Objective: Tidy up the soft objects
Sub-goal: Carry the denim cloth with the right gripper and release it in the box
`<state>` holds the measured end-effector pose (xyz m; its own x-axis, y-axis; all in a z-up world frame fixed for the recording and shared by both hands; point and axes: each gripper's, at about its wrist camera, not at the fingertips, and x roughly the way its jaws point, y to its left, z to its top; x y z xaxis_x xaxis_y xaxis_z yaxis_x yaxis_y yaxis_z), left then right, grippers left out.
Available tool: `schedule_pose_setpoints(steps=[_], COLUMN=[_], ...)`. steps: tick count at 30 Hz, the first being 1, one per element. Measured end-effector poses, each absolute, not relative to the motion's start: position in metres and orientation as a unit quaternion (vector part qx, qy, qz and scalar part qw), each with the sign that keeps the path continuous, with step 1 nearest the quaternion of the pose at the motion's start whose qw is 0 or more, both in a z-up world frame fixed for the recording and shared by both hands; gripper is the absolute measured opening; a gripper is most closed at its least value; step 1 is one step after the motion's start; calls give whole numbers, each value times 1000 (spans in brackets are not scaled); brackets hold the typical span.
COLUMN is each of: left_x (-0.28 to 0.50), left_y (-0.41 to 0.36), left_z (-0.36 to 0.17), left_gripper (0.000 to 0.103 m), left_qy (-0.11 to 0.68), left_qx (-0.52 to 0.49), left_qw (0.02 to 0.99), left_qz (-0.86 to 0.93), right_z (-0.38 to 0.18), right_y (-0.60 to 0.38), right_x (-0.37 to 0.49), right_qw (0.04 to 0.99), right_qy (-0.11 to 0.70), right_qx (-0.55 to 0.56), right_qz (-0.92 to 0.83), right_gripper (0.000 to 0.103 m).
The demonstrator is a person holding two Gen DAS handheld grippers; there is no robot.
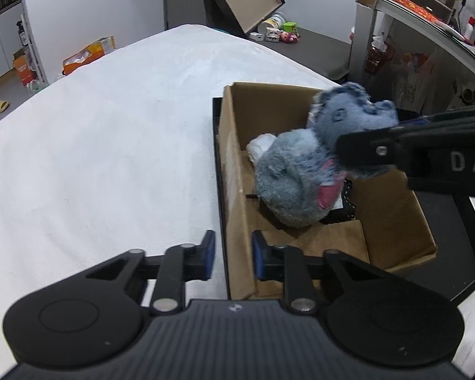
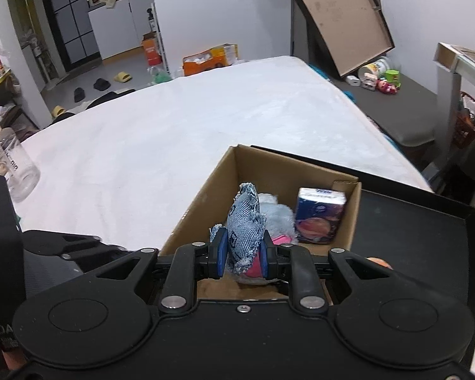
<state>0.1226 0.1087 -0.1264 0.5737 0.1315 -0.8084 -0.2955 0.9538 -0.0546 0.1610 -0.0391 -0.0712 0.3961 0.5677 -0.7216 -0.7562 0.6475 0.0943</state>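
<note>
A grey-blue plush toy [image 1: 297,174] with a denim head and pink patch hangs inside the open cardboard box [image 1: 234,171]. My right gripper [image 2: 243,253] is shut on the toy's denim part [image 2: 245,221]; it also shows in the left wrist view [image 1: 364,155], reaching in from the right. My left gripper [image 1: 231,255] is open and empty, its fingers straddling the box's near left wall. A tissue pack [image 2: 319,215] stands in the box's far corner.
The box sits in a black tray [image 2: 411,218] on a white bed [image 1: 110,142]. A clear bottle [image 2: 12,164] lies at the bed's left. A leaning board [image 2: 342,15], toys and a grey bench stand beyond; a desk [image 1: 427,25] is at the right.
</note>
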Motion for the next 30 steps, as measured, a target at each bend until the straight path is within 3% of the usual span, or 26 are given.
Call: schedule_pose_setpoints(steps=[7, 9, 11, 30], left_x=[123, 123, 123, 124], left_y=[106, 106, 105, 105], left_z=[-126, -126, -126, -120], left_gripper=[12, 12, 12, 13], left_qy=[443, 441, 441, 440], left_qx=[-94, -94, -95, -94], left_qw=[886, 886, 886, 886], left_qz=[106, 106, 106, 115], right_z=[-76, -77, -76, -78], right_y=[-35, -34, -35, -85], right_x=[156, 154, 152, 177], right_qw=[815, 814, 817, 845], right_qy=[380, 379, 373, 371], right_qx=[-132, -135, -138, -117], right_qz=[417, 419, 418, 366], right_gripper=[27, 50, 56, 61])
